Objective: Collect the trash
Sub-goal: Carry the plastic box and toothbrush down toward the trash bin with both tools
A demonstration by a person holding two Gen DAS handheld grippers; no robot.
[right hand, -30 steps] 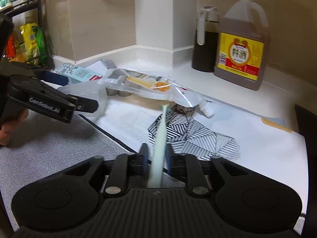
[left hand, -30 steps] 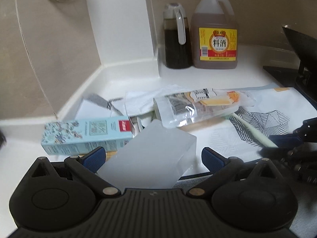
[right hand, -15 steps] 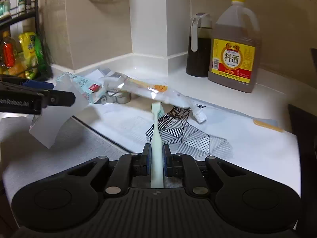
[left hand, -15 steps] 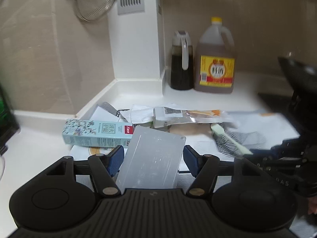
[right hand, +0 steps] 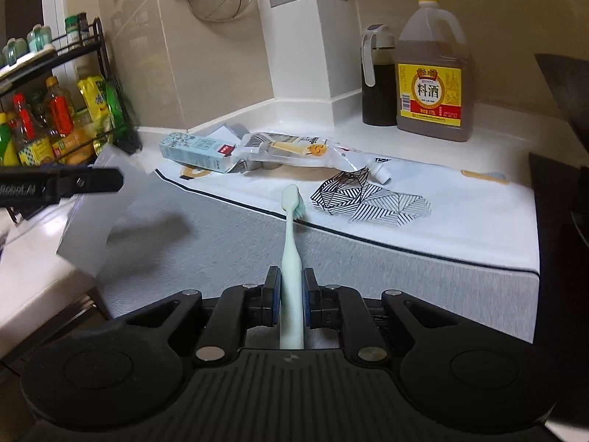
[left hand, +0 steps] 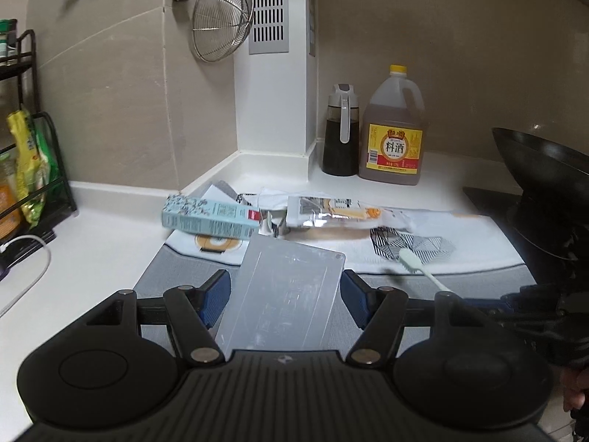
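Observation:
My left gripper (left hand: 285, 293) is shut on a frosted, translucent plastic box (left hand: 287, 294) and holds it above the grey mat (left hand: 176, 269). The right wrist view shows that box (right hand: 95, 221) hanging at the left under a left finger (right hand: 92, 182). My right gripper (right hand: 291, 294) is shut on the handle of a pale green toothbrush (right hand: 291, 235), bristle head pointing away. Behind them on the counter lie a light-blue carton (left hand: 210, 217), a clear foil packet (left hand: 331, 215) and loose papers (left hand: 221, 193).
A white cloth with a black geometric print (right hand: 371, 199) lies under the trash. A cooking-wine jug (left hand: 395, 140) and a dark sauce bottle (left hand: 340, 136) stand by the wall. A black wok (left hand: 545, 169) is at the right, a bottle rack (right hand: 55, 110) at the left.
The left jaws closed on the plastic box, the right jaws on the toothbrush. Both grippers then rose and drew back from the trash pile with them.

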